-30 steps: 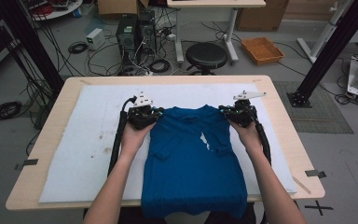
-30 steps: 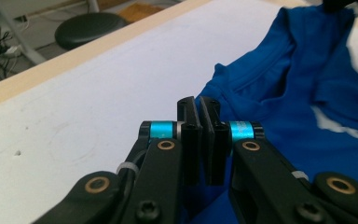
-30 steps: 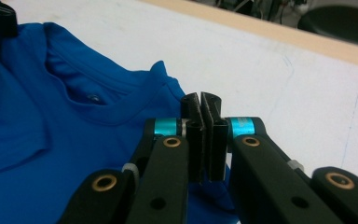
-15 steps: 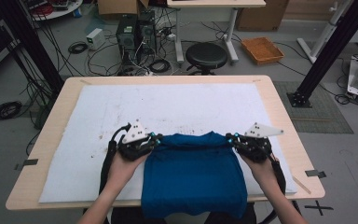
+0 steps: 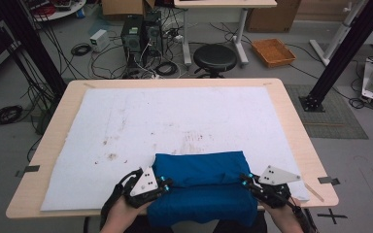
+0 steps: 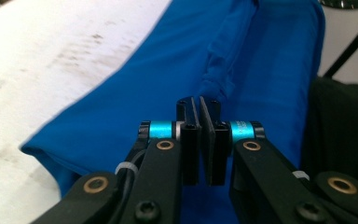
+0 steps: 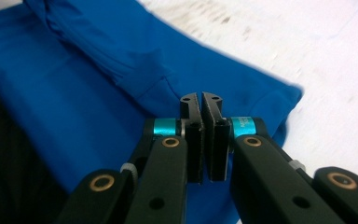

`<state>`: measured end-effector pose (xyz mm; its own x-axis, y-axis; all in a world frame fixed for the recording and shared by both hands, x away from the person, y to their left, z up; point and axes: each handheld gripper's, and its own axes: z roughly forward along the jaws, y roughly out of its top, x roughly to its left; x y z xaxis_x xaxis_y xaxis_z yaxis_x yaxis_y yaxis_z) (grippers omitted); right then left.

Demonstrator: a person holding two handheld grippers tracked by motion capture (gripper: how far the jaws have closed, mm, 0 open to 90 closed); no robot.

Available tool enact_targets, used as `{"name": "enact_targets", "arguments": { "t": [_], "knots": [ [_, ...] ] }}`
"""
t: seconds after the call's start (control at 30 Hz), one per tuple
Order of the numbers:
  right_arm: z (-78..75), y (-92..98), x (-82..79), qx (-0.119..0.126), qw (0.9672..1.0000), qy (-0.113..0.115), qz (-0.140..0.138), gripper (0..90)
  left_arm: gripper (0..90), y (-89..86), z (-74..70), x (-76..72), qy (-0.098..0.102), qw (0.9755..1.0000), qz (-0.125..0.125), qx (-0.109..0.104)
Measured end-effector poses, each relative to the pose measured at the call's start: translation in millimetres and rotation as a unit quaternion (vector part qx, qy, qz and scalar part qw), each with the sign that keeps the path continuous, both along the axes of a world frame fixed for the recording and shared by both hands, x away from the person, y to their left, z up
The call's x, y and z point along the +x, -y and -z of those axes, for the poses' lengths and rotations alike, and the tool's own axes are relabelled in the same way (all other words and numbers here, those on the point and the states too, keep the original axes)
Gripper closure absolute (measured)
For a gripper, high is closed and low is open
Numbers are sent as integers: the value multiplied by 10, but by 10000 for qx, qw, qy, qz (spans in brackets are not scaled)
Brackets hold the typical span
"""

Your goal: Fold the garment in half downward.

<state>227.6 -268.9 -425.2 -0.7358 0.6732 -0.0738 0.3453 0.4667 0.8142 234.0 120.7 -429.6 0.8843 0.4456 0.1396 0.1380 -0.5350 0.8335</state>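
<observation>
A blue shirt point(image 5: 201, 187) lies folded over on itself at the near edge of the white mat point(image 5: 175, 121), its lower part hanging past the table's front. My left gripper point(image 5: 167, 183) rests at the fold's left side and my right gripper point(image 5: 244, 180) at its right side, each in a hand. In the left gripper view the left gripper point(image 6: 199, 105) is shut over the shirt point(image 6: 121, 107), with no cloth seen between the pads. In the right gripper view the right gripper point(image 7: 200, 100) has just eased apart to a hairline slit above the shirt point(image 7: 74, 93), nothing in it.
The wooden table point(image 5: 296, 131) carries the stained mat. Behind it on the floor stand a black stool point(image 5: 215, 57), computer towers point(image 5: 138, 34) with cables, an orange tray point(image 5: 273, 51) and a black frame post point(image 5: 335, 48).
Both grippers have come from the middle of the mat back to the near edge, drawing the shirt's far end over its near half. The shirt now lies shorter, folded.
</observation>
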Motion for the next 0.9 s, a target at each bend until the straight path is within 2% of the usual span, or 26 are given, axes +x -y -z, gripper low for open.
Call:
{"name": "enact_targets", "arguments": {
  "t": [0.07,0.17,0.23,0.27,0.33,0.37,0.4,0.43,0.47,0.5,0.53,0.57,0.6,0.63,0.67,0.7,0.73,0.77,0.8,0.83,0.87,0.9],
  "knots": [
    [13,7,-35,-19,10000,-19,2,868,859,-6,38,-38,-54,10000,24,52],
    [19,53,-113,-21,10000,-1,17,838,750,-17,69,-102,-47,9998,-20,166],
    [-6,94,-133,14,10000,46,84,800,701,-21,56,-121,-28,9999,-59,114],
    [-36,128,-105,71,9997,88,198,765,634,-20,40,-117,-2,9999,-137,43],
    [-74,160,-17,167,9992,123,352,728,574,-29,-11,-60,60,9993,-357,-44],
    [-95,172,41,228,9986,118,456,707,540,-37,-38,-11,60,9986,-518,-122],
    [-114,182,110,277,9980,135,548,688,518,-64,-89,116,27,9964,-794,-298],
    [-114,182,110,277,9980,135,548,688,511,-64,-89,116,27,9964,-794,-298],
    [-130,189,185,338,9973,147,641,671,511,-78,-110,183,21,9950,-918,-386],
    [-151,193,350,456,9951,72,870,602,482,-92,-130,254,14,9934,-1053,-451],
    [-154,196,441,508,9940,45,966,596,475,-104,-144,325,-16,9917,-1182,-510],
    [-154,196,441,508,9940,45,966,596,475,-118,-147,402,-65,9900,-1290,-562],
    [-147,202,622,688,9910,-147,1139,564,469,-136,-146,482,-158,9882,-1425,-544],
    [-147,202,622,688,9910,-147,1139,564,469,-156,-135,559,-254,9853,-1589,-571],
    [-117,195,793,800,9875,-330,1319,544,468,-183,-113,638,-366,9822,-1727,-640],
    [-91,188,870,843,9861,-454,1355,539,469,-213,-88,718,-539,9794,-1810,-714],
    [-91,188,870,843,9861,-454,1355,539,469,-234,-59,789,-725,9760,-1902,-773],
    [-29,163,993,879,9827,-713,1469,514,469,-255,-27,849,-886,9739,-1942,-765],
    [7,151,1039,920,9807,-859,1499,513,469,-274,5,894,-1010,9716,-2012,-733],
    [7,151,1039,920,9807,-859,1499,513,469,-281,37,925,-1128,9684,-2101,-727],
    [42,139,1074,949,9794,-967,1500,514,468,-285,68,945,-1204,9669,-2123,-747],
    [75,127,1100,913,9786,-1054,1516,517,469,-290,92,955,-1259,9664,-2127,-710]
  ]
}}
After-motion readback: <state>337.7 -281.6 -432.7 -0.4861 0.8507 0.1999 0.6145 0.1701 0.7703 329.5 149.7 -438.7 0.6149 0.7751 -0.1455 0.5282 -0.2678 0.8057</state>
